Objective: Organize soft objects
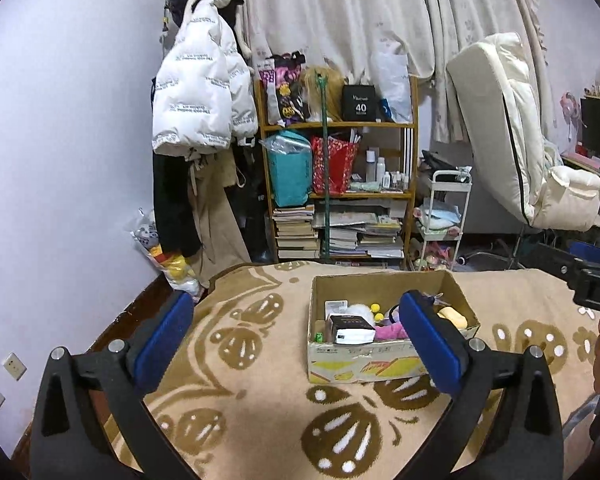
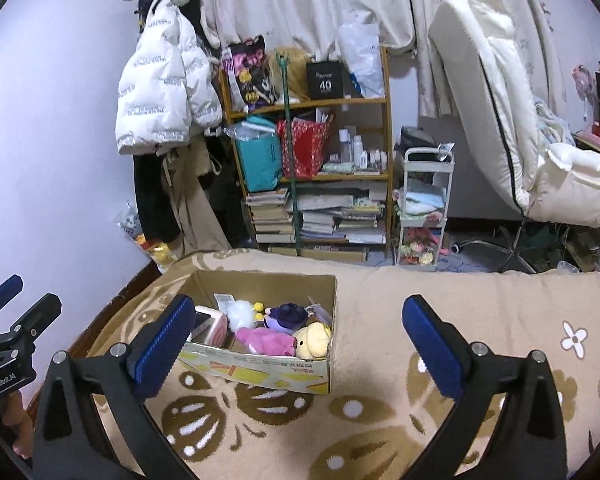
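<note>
Cardboard box (image 2: 260,374) sits on the bed's beige patterned blanket (image 2: 380,420), top open, flaps up.

Box contents from the right wrist view: pink plush (image 2: 262,340) at the front, yellow plush (image 2: 312,342) in the near right corner touching the wall, purple plush (image 2: 286,314) behind them, white fluffy item (image 2: 240,314) with small yellow balls (image 2: 259,307) just beside it. A pink-and-white block-shaped item (image 2: 214,326) lies at the left end. The left wrist view adds a black-and-white packet (image 1: 350,330) on top at the near left.

Left gripper (image 1: 300,344): jaws wide open, nothing between the pads, box seen past the right finger.

Right gripper (image 2: 300,346): jaws wide open, empty, held above the blanket to the right of the box.

Background: wooden shelf (image 2: 386,120) with bags, bottles and stacked books; white cart (image 2: 424,208) with folded cloth and small toys in its tiers.
</note>
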